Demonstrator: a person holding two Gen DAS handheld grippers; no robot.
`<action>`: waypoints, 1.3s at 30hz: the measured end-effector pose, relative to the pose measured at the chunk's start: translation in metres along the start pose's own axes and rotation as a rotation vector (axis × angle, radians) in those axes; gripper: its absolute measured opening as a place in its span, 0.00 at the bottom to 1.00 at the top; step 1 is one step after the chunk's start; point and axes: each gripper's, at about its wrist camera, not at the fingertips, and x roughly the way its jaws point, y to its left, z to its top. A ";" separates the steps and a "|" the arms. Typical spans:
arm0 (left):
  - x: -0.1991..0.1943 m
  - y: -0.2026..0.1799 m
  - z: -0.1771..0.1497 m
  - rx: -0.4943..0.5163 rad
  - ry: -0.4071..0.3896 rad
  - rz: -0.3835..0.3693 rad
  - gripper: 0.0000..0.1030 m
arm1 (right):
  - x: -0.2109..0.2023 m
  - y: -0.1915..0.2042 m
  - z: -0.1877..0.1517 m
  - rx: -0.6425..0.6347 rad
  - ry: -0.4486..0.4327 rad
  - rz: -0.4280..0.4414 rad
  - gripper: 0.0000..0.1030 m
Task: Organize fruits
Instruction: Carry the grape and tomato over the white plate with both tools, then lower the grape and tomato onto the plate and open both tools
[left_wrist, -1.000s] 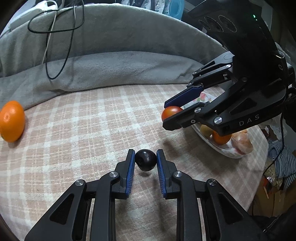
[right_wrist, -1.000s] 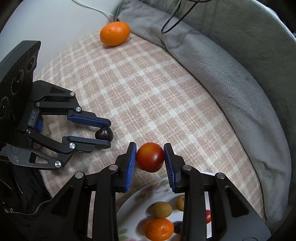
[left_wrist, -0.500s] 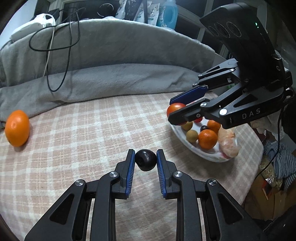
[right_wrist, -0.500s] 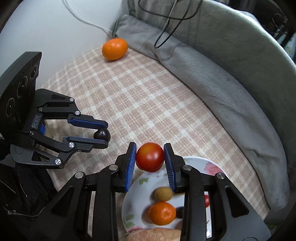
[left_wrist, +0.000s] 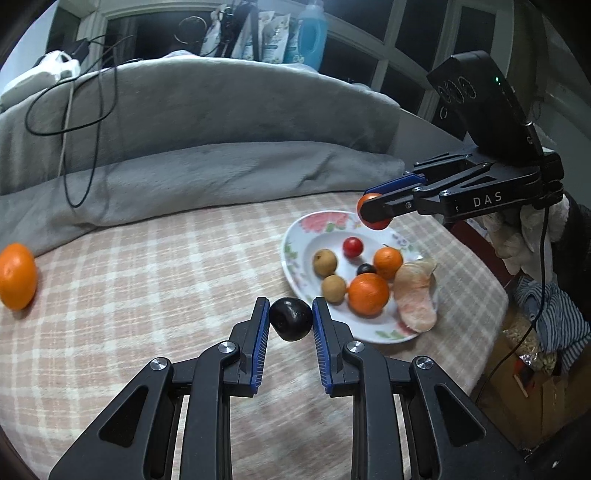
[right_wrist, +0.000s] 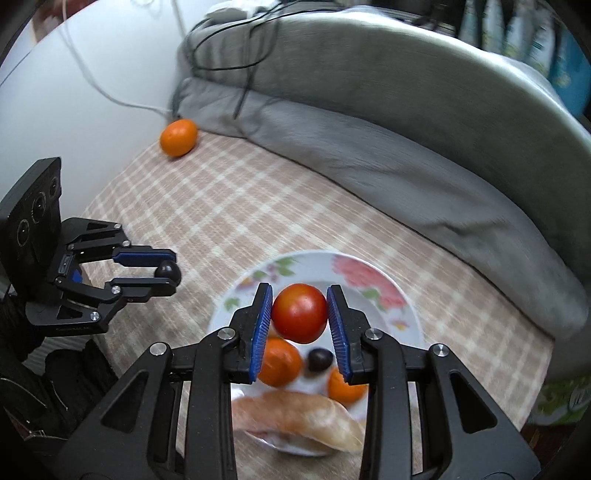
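My left gripper (left_wrist: 290, 320) is shut on a dark plum (left_wrist: 290, 318) and holds it above the checked cloth, just left of the flowered plate (left_wrist: 295, 240). My right gripper (right_wrist: 300, 314) is shut on a red tomato (right_wrist: 300, 312) and holds it over the plate (right_wrist: 369, 275). The plate carries several fruits, among them an orange (left_wrist: 368, 294), a small red fruit (left_wrist: 352, 246) and a peeled pomelo piece (left_wrist: 415, 295). A loose orange (left_wrist: 16, 276) lies at the far left of the cloth; it also shows in the right wrist view (right_wrist: 178, 137).
A grey blanket (left_wrist: 207, 166) is bunched along the back with a black cable (left_wrist: 70, 110) over it. The table edge drops off on the right, with clothes and bags (left_wrist: 546, 332) below. A white wall (right_wrist: 74, 92) borders the far side.
Both grippers have lifted and pulled back with their fruit. My right gripper has moved from beside the plate to over it, and the whole plate has come into view.
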 end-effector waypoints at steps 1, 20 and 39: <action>0.001 -0.003 0.001 0.002 0.000 -0.004 0.21 | -0.002 -0.004 -0.003 0.011 -0.003 -0.003 0.31; 0.025 -0.041 0.013 0.051 0.017 -0.043 0.21 | -0.002 -0.042 -0.035 0.145 -0.029 0.003 0.31; 0.034 -0.051 0.018 0.065 0.022 -0.053 0.22 | 0.002 -0.050 -0.038 0.172 -0.041 0.027 0.31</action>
